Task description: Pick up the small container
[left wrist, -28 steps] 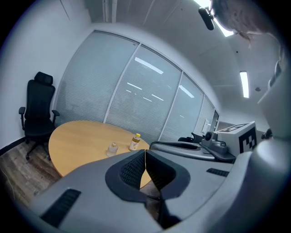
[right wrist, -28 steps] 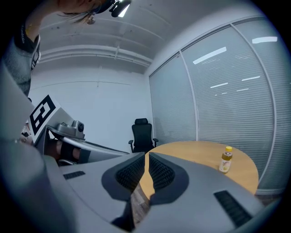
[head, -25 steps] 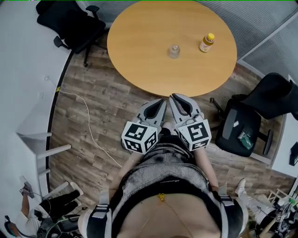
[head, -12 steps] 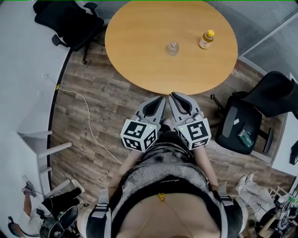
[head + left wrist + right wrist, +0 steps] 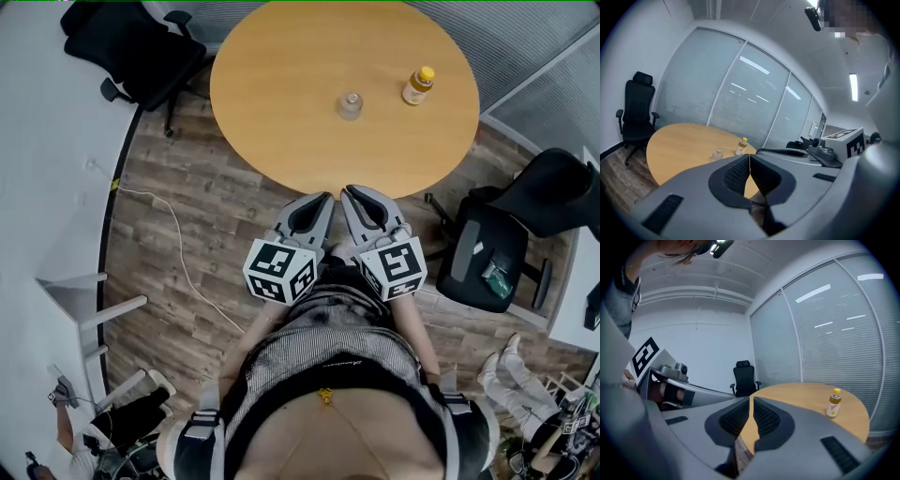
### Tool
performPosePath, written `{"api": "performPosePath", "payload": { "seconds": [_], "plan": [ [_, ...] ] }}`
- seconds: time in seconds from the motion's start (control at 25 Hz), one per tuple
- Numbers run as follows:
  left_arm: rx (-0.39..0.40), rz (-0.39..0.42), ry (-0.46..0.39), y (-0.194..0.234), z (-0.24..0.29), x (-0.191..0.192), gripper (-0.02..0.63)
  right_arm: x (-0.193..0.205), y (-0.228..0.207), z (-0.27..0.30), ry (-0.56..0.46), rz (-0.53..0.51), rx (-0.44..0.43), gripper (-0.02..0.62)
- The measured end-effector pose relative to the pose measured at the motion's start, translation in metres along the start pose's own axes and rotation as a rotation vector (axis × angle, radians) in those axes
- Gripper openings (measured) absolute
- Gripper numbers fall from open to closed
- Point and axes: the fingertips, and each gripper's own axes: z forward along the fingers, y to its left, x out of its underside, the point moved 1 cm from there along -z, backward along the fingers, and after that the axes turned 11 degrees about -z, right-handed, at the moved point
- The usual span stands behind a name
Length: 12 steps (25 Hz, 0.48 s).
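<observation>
Round table (image 5: 272, 84); small container (image 5: 350, 105) well beyond right hand-held gripper (image 5: 351, 192)

Round table (image 5: 281, 84) in warm honey-tan. Small container (image 5: 351, 105) clear and colourless, pale at the cap. Bottle (image 5: 417, 85) amber-yellow under a bright yellow cap. Floor (image 5: 197, 216) in grey-brown planks, streaked with wood grain. Left gripper (image 5: 325, 199) and right gripper (image 5: 348, 193) light grey, with black cross-hatched pads (image 5: 736, 176); black-and-white square markers on the cubes (image 5: 278, 272). Office chairs (image 5: 131, 47) black. Cable (image 5: 180, 258) white. Person's top (image 5: 328, 337) finely striped in grey and black. Blinds (image 5: 740, 103) pale blue-grey, thin horizontal lines.
</observation>
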Motion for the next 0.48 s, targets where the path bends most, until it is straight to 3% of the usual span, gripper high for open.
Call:
{"api": "performPosePath", "payload": {
  "seconds": [0.48],
  "plan": [
    [0.041, 0.005, 0.023, 0.040, 0.021, -0.035, 0.021, -0.018, -0.013, 0.052, -0.002, 0.004, 0.035, 0.040]
  ]
}}
